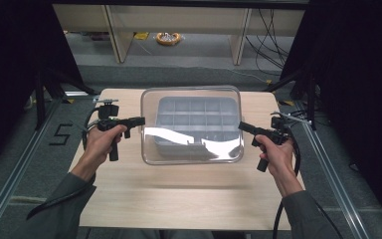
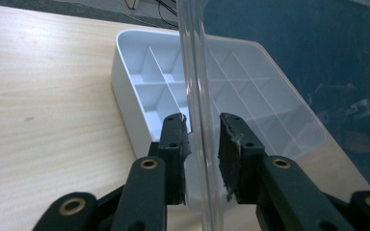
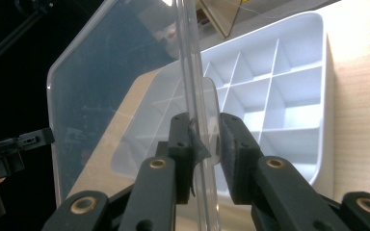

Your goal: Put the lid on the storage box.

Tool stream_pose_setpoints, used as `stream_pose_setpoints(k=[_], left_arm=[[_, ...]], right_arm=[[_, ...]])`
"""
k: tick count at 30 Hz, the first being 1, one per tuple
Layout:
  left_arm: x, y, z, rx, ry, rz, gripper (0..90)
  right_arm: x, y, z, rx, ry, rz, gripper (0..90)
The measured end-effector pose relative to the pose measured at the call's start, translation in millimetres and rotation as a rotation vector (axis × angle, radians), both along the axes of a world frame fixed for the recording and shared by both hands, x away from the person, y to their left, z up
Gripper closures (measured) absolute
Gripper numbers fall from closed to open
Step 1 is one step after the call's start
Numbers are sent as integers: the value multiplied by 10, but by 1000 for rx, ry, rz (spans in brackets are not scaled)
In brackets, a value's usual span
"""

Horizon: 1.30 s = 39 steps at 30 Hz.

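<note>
A single mark can be read: a black numeral 5 (image 1: 59, 134), taped in dark strips on the grey floor (image 1: 40, 164) just off the left edge of the tabletop (image 1: 189, 194), between that edge and a metal floor rail. Nothing on the tabletop carries legible text, a label or a brand.

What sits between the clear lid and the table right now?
The white divided tray lies under the raised clear lid on the table, seen in the high view.
</note>
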<state>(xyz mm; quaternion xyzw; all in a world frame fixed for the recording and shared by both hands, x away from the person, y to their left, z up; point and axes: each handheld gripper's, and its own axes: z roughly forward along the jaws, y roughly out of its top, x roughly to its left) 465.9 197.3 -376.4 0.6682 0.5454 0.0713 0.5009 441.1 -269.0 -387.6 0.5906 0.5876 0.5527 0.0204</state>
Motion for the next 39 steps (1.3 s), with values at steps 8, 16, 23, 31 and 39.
stream_pose_setpoints(k=[8,16,23,31,39], left_arm=[[390,-165,41,1,13,31,707],[681,-281,-13,33,37,56,701],[812,-336,-142,43,71,67,700],[911,-388,-273,49,89,95,698],[983,-412,-413,49,121,116,695]], right_arm=[[236,-93,4,-3,0,-31,765],[444,-148,-101,43,75,-64,763],[611,-169,-191,52,125,-89,759],[774,-163,-288,20,161,-110,748],[845,-166,-422,-10,184,-114,742]])
